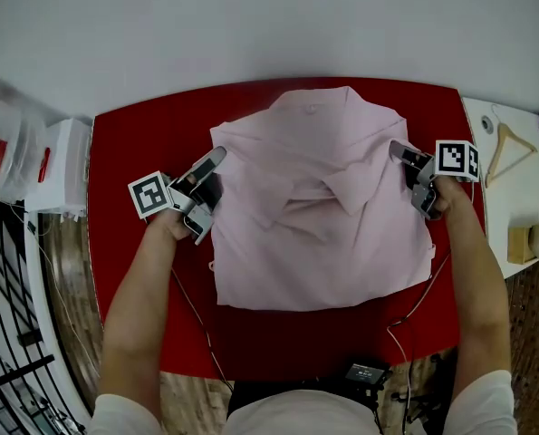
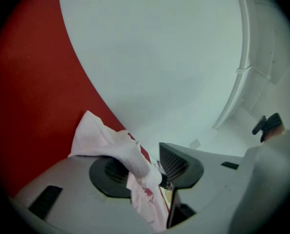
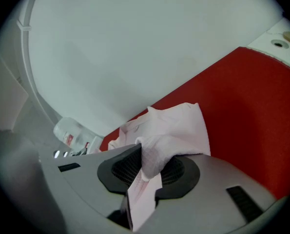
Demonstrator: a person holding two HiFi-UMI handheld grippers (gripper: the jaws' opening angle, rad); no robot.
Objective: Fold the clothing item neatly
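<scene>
On the red table cover (image 1: 124, 152), a pale pink fabric shirt (image 1: 323, 234) lies with one edge clamped in the right gripper (image 1: 405, 163), the other loose between the parted jaws of the left gripper (image 1: 213, 175).

On the table (image 1: 133, 152), shirt (image 1: 323, 243) — hanger (image 1: 509, 146) on counter (image 1: 514, 202), right

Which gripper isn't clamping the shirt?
The left gripper: its jaws stand apart, the pink shirt loose between them; the right gripper pinches it.

Matt cloth shirt (image 1: 323, 198) & smooth red tbl (image 1: 124, 143)
</scene>
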